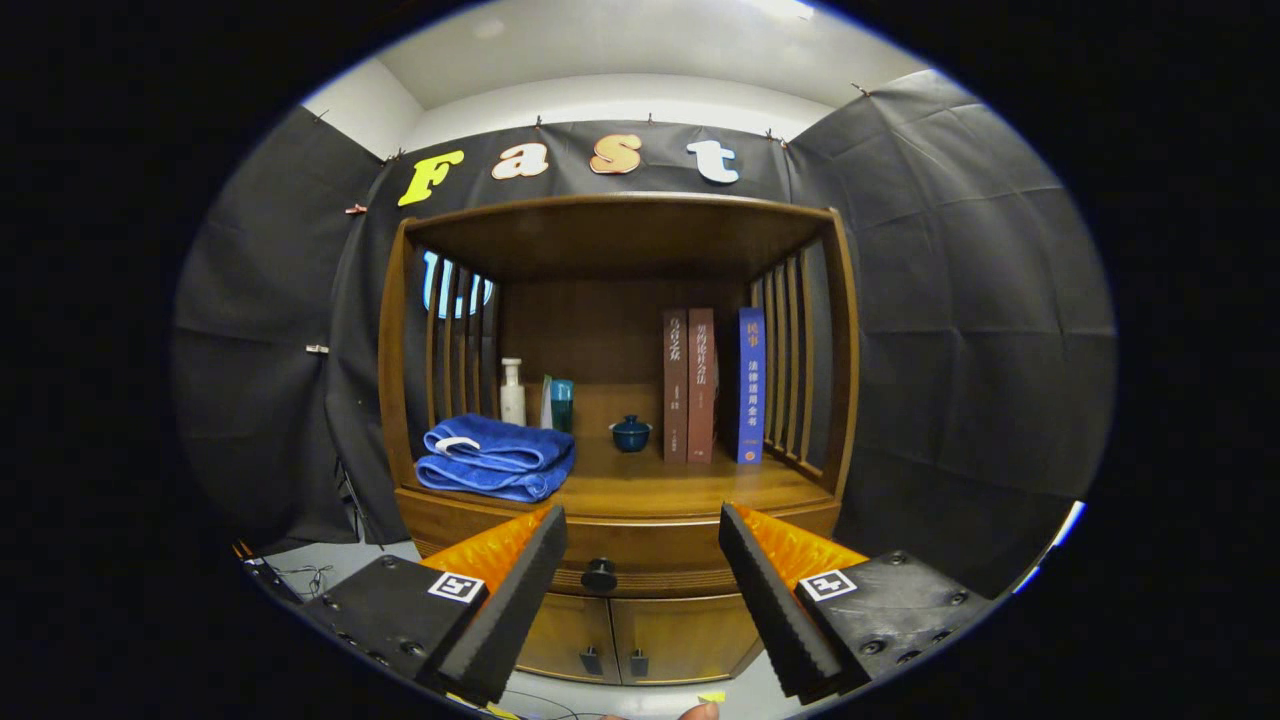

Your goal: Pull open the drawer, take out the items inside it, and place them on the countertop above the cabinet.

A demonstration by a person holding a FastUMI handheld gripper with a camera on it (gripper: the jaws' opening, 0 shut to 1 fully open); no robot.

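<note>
We hold the gripper (642, 550) wide open and empty, its fingers either side of the knob (599, 574) on the shut drawer (640, 560) just below the table (680, 490), so next we judge we must close in and pinch that knob.

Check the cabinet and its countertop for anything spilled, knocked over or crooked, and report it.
Nothing stands out. On the countertop the folded blue towel, white bottle, small blue lidded cup and three books all sit neat and upright. The drawer is closed, its knob ahead of the open gripper.
</note>
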